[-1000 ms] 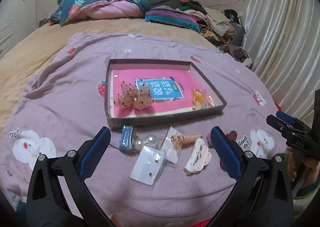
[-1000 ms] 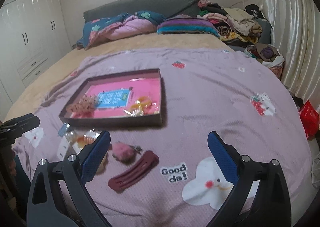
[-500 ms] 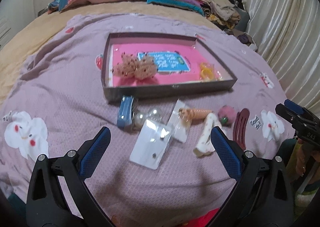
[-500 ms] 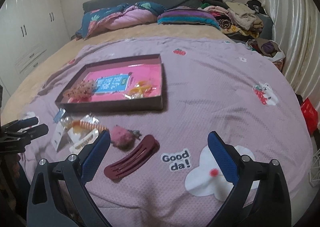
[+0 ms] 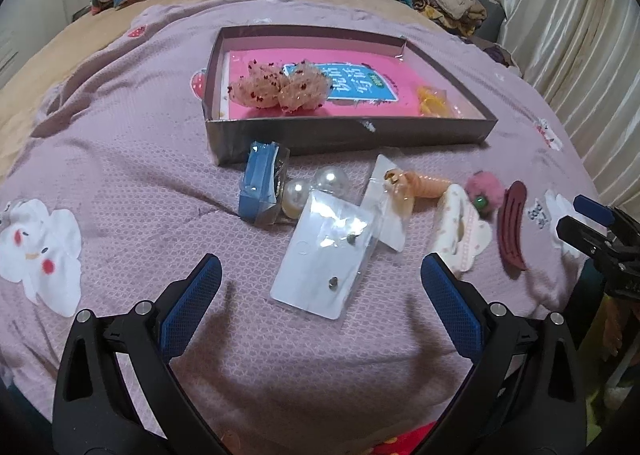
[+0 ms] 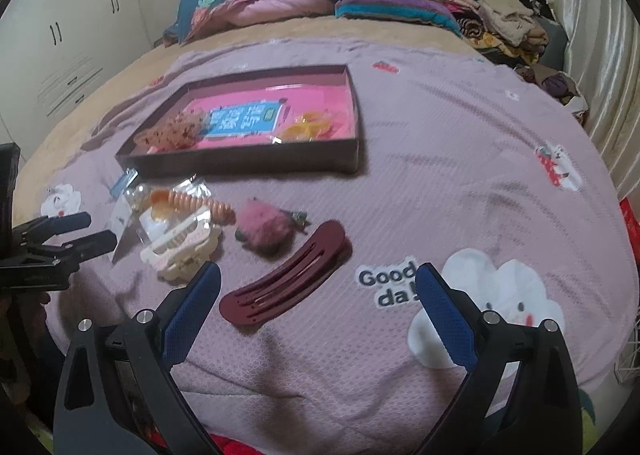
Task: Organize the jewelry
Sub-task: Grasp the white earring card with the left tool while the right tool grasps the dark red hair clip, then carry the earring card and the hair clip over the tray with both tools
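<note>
My left fingers (image 5: 318, 287) are wide apart and hold nothing; the same for my right fingers (image 6: 318, 295). Compared with one second ago, both of my hands have come lower and closer to the bed cover (image 5: 120, 183). The loose pieces now look bigger in both wrist views, and the box (image 5: 352, 135) has moved up in the picture. I judge this means the approach is nearly finished and the next step is to choose one piece and close on it. Nothing has been lifted yet.

Just in front of my left fingers lies the clear earring packet (image 5: 326, 255), flat on the cover. Its long axis goes from near-left to far-right, toward the box. A little further are two pearls (image 5: 312, 185) and the blue packet (image 5: 260, 183), which touches the front wall of the box or nearly so.

Between my right fingers, a bit ahead, lies the dark red hair clip (image 6: 286, 285). Its long axis runs diagonally, with the near end to my left and the far end to my right. To grip it across the narrow side I think I must turn my wrist. Beside it are the pink fluffy clip (image 6: 266, 229), the cream claw clip (image 6: 182, 245) and the orange spiral clip (image 6: 196, 205).

The box stands beyond all of them, and already contains the lace scrunchies (image 5: 280, 85) and a yellow piece (image 5: 432, 103).
</note>
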The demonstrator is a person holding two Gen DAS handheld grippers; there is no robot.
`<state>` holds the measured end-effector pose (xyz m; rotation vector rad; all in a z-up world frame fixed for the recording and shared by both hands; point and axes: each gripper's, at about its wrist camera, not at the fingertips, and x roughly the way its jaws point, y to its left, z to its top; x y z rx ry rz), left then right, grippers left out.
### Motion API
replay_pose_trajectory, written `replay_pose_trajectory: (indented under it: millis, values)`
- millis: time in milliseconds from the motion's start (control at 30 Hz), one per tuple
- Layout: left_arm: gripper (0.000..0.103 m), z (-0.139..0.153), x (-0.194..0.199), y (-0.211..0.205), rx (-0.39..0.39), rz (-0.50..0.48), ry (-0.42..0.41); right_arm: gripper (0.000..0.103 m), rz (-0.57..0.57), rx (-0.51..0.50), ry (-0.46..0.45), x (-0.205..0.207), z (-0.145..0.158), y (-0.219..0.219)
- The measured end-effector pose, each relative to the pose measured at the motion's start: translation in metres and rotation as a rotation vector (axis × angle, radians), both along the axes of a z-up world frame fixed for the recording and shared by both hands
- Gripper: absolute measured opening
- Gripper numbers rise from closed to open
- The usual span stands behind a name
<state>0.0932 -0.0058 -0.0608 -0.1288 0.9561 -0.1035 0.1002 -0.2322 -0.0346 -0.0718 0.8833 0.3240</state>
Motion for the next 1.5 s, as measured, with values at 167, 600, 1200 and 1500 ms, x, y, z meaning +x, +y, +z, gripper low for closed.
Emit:
replay_pose_trajectory:
  millis: [167,600,1200,1500]
  values:
    - [0.073,-0.011,0.007,-0.006,0.015,-0.020,0.019,0.097,-0.008,0.016,0.052,0.005,-0.015,0.004]
    - [0.037,-0.017,0.009,-0.022,0.049,-0.077,0.001,0.063,-0.105,0.006,0.103,0.040,-0.044,0.017]
    - [0.036,0.015,0.000,-0.016,0.015,-0.036,-0.068,0.030,-0.200,0.087,-0.030,0.042,-0.022,-0.029]
    - [0.037,0.025,0.009,-0.019,0.005,-0.020,-0.078,0.031,-0.236,0.065,-0.125,0.041,-0.001,-0.053]
